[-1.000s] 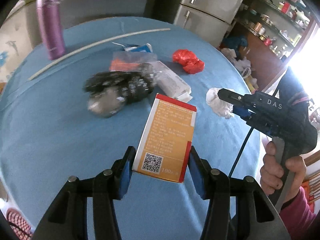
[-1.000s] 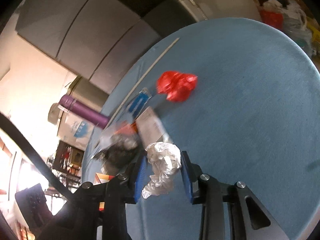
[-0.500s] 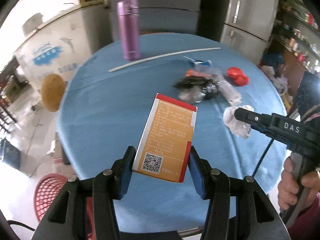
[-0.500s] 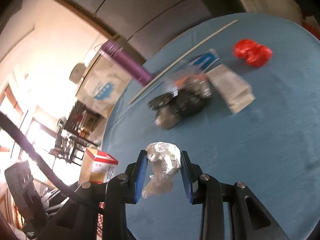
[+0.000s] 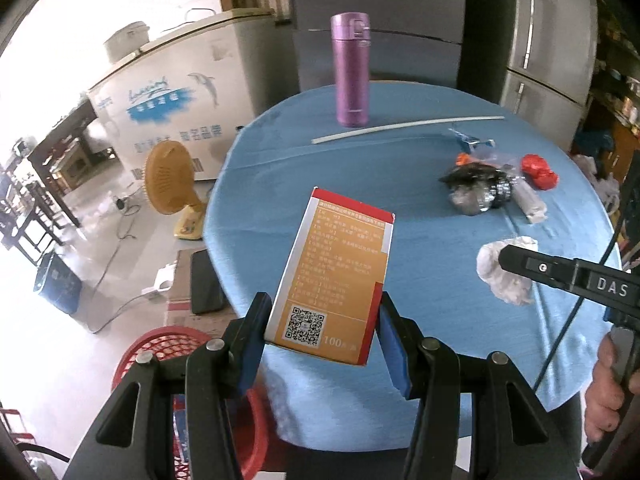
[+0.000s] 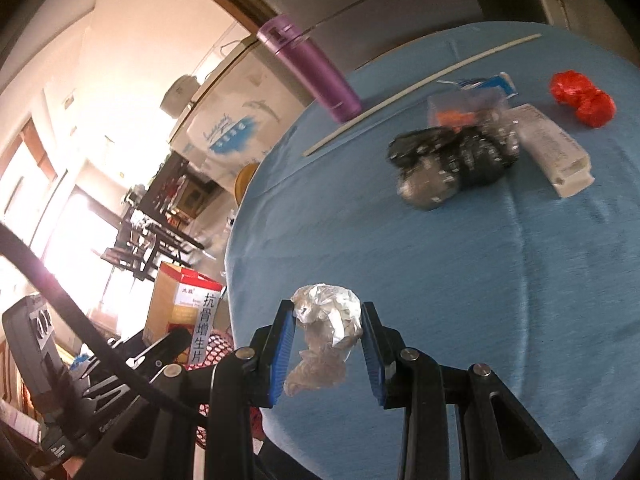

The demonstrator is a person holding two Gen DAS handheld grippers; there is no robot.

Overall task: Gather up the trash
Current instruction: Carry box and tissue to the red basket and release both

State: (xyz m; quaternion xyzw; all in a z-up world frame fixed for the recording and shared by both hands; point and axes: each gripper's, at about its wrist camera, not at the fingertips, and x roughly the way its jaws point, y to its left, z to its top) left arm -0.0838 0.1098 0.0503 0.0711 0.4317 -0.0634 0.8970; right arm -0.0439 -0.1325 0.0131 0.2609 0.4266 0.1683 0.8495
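Note:
My left gripper (image 5: 322, 334) is shut on an orange and red carton (image 5: 336, 276), held above the near left edge of the round blue table (image 5: 312, 184). The same carton (image 6: 182, 312) shows at the lower left of the right wrist view. My right gripper (image 6: 326, 346) is shut on a crumpled white wad (image 6: 330, 328), also seen as the wad (image 5: 502, 276) in the left wrist view. A red mesh basket (image 5: 172, 346) stands on the floor below the table edge. More trash lies on the table: a dark foil bag (image 6: 452, 160), a white packet (image 6: 554, 148), a red crumpled piece (image 6: 582, 98).
A purple flask (image 5: 352, 72) stands at the table's far side beside a long white stick (image 5: 404, 128). A blue wrapper (image 5: 468, 142) lies near the pile. On the floor are an orange fan (image 5: 170, 178), a blue bin (image 5: 58, 284) and cables. A hand (image 5: 608, 396) grips the right tool.
Both grippers have pulled back from the pile toward the table's near left edge, keeping the carton and the wad. The floor and red basket have come into the left wrist view.

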